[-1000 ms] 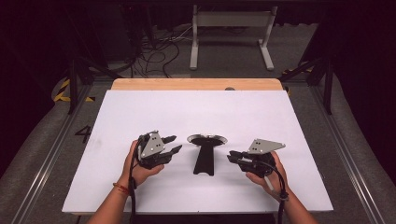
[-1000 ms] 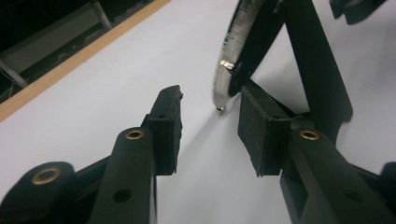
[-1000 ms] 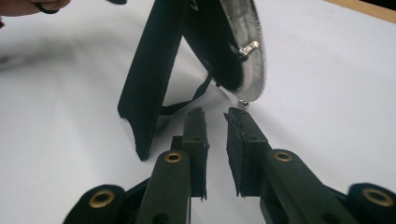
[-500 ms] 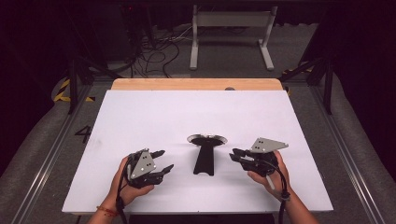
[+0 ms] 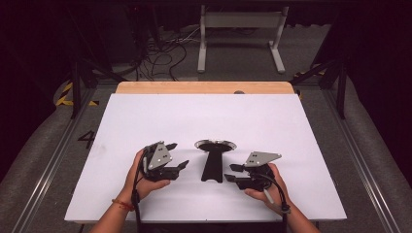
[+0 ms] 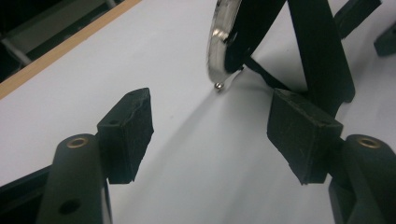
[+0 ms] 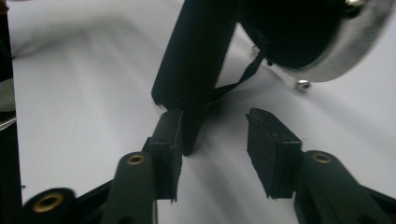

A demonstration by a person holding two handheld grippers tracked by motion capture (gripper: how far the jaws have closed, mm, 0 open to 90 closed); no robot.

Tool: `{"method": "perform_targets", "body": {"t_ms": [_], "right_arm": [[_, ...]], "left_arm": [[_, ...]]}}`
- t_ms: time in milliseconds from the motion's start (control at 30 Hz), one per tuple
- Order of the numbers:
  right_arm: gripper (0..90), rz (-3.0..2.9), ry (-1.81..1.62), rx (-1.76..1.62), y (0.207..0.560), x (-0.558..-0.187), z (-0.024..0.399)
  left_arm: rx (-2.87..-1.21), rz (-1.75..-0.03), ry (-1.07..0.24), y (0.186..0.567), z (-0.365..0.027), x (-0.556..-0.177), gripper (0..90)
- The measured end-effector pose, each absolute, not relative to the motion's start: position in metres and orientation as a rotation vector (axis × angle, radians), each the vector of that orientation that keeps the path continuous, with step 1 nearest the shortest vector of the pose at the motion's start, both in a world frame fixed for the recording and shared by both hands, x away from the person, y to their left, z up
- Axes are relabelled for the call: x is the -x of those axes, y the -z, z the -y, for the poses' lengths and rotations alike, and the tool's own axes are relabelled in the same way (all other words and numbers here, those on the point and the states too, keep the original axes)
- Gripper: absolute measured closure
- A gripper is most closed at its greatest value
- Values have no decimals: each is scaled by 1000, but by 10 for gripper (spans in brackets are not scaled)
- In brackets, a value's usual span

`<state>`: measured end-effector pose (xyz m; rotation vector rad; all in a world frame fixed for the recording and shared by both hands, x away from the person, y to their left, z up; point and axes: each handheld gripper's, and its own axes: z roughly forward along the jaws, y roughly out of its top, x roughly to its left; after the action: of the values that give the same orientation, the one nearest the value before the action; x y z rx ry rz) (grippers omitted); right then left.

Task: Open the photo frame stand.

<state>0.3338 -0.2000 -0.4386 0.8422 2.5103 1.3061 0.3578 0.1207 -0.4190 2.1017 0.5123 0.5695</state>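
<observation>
**Both grippers open beside the black stand at mid-table**

The black stand (image 5: 213, 162) rests on the white table (image 5: 291, 126), near the middle of its near half. It consists of a round chrome-rimmed disc at the far end and a flat black leg that widens toward the person. In the left gripper view the chrome rim (image 6: 215, 46) is raised on edge above the table, with a thin black strap running from it to the leg.

Left gripper (image 5: 176, 156): held in the person's left hand (image 5: 138, 177), just left of the stand and apart from it. Its jaws have just been opening and now stand wide apart; the pads (image 6: 128, 133) have only bare table between them (the stand lies ahead of the jaws, not inside them).

Right gripper (image 5: 232, 173): held in the person's right hand (image 5: 267, 189), just right of the foot of the stand's leg. Its jaws have just been opening and stand apart. In the right gripper view the end of the leg (image 7: 196, 70) lies close against the left pad (image 7: 169, 140); whether they touch cannot be told. The other pad is clear of it, so nothing is clamped.

Both grippers point inward, toward the stand.
</observation>
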Motion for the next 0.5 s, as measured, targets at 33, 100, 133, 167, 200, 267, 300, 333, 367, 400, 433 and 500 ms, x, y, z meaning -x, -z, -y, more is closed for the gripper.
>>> {"method": "perform_targets", "body": {"t_ms": [33, 100, 133, 167, 200, 267, 300, 333, 367, 400, 433, 500], "right_arm": [[539, -2519, -1301, -837, 441, -333, 197], [514, -2542, -1287, -837, 446, -333, 190], [501, -2544, -1278, -840, 448, -334, 188], [490, -2547, -1265, -855, 451, -335, 184], [490, -2547, -1265, -855, 451, -335, 184], [473, -2564, -1262, -889, 459, -338, 179], [471, -2571, -1255, -896, 461, -339, 177], [473, -2575, -1254, -901, 463, -340, 176], [488, -2564, -1264, -917, 463, -341, 175], [515, -2560, -1268, -928, 463, -341, 175], [550, -2552, -1267, -936, 463, -342, 175], [629, -2541, -1286, -938, 463, -341, 175]], "left_arm": [[-2094, -513, -566, 417, -117, -361, 303], [-2070, -509, -530, 413, -111, -368, 291], [-2061, -495, -532, 411, -107, -371, 283], [-2056, -481, -515, 409, -103, -375, 279], [-2056, -481, -515, 409, -103, -375, 275], [-2046, -478, -508, 407, -95, -381, 272], [-2048, -471, -499, 407, -92, -384, 290], [-2061, -451, -498, 407, -88, -386, 317], [-2075, -433, -512, 408, -85, -388, 350], [-2074, -421, -524, 409, -83, -389, 402], [-2069, -423, -504, 410, -81, -390, 424], [-2066, -406, -482, 412, -80, -392, 521]]}}
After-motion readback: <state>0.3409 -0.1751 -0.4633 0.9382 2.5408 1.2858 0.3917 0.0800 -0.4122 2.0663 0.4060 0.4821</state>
